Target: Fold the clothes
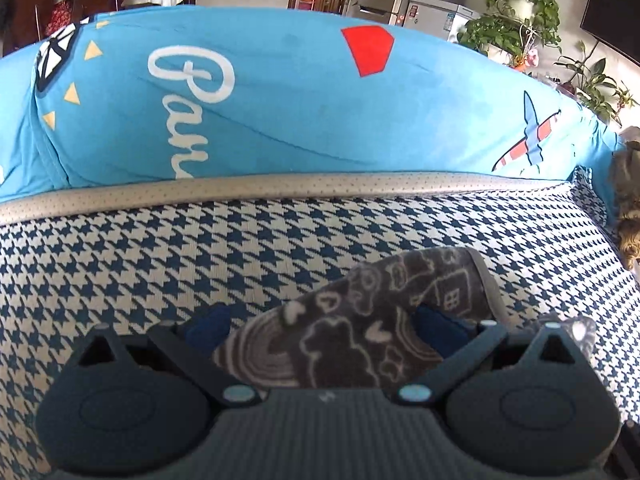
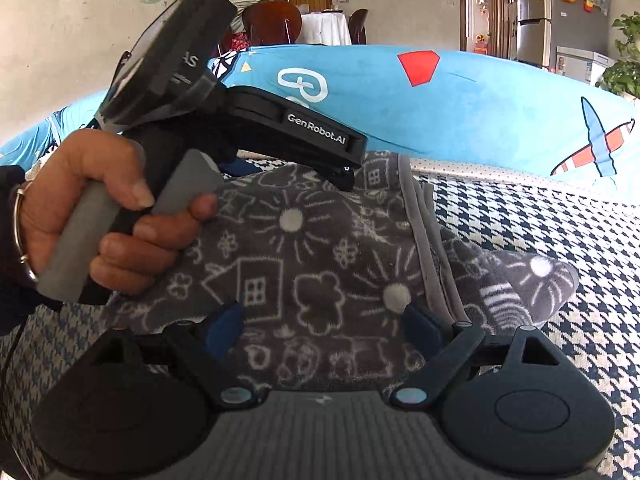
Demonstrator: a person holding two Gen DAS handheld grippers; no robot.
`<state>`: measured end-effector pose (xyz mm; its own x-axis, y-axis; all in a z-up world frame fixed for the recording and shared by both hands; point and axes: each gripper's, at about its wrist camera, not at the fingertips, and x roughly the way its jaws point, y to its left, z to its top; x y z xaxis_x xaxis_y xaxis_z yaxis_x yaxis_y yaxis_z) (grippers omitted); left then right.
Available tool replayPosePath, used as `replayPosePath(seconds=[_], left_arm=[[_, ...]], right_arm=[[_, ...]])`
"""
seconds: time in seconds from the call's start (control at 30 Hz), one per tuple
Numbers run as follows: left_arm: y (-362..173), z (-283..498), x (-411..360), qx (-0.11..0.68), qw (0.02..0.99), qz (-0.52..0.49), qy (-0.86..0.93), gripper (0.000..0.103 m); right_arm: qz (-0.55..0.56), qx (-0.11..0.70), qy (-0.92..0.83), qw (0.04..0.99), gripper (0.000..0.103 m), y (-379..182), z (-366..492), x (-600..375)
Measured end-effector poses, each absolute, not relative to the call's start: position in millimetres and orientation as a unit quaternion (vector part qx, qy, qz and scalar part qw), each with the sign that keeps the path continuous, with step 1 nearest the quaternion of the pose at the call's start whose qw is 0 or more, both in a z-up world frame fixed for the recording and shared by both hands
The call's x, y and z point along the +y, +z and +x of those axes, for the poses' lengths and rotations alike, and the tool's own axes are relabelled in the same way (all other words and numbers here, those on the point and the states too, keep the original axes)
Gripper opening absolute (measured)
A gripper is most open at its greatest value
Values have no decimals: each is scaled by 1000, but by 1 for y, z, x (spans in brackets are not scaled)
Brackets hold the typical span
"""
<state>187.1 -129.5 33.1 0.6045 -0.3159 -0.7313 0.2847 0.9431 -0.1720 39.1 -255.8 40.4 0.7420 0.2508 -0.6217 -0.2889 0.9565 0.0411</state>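
One grey garment (image 2: 304, 264), printed with pale doodles of houses, flowers and suns, lies on the houndstooth sofa seat (image 2: 540, 240); a bunched sleeve or end of it sticks out to the right in the right wrist view. Two claws are at work. Behind the seat lies one long blue cushion (image 1: 288, 92) with white lettering, a red patch and a plane motif.

The left claw (image 1: 316, 328) points down at the seat, its two blue fingers (image 1: 434, 322) spread wide. A fold of the grey garment lies between them, nearer the right-hand finger; whether any pad presses on it cannot be told. In the right wrist view, one hand (image 2: 104, 216) with a bangle at the wrist wraps around this claw's grey handle, tilting it forward and down over the garment's far edge.

The right claw (image 2: 324, 320) is released, jaws wide, hovering over the garment's near part without gripping.
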Motion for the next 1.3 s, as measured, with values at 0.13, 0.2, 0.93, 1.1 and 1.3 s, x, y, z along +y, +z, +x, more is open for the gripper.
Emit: replayPosePath(seconds=[0.13, 0.2, 0.93, 1.1, 1.3], left_arm=[[24, 194, -129, 422, 892, -22, -163, 103], [19, 195, -131, 422, 892, -15, -163, 103], [1, 186, -131, 392, 906, 2, -161, 103], [-1, 186, -128, 394, 905, -5, -163, 103], [-1, 186, -128, 394, 905, -6, -161, 103]], right_arm=[[-31, 331, 141, 932, 89, 38, 39, -253], [-34, 334, 139, 932, 89, 36, 40, -252], [-64, 346, 127, 927, 103, 30, 58, -234], [-65, 346, 136, 926, 103, 29, 62, -236], [-64, 344, 144, 926, 103, 28, 66, -239]])
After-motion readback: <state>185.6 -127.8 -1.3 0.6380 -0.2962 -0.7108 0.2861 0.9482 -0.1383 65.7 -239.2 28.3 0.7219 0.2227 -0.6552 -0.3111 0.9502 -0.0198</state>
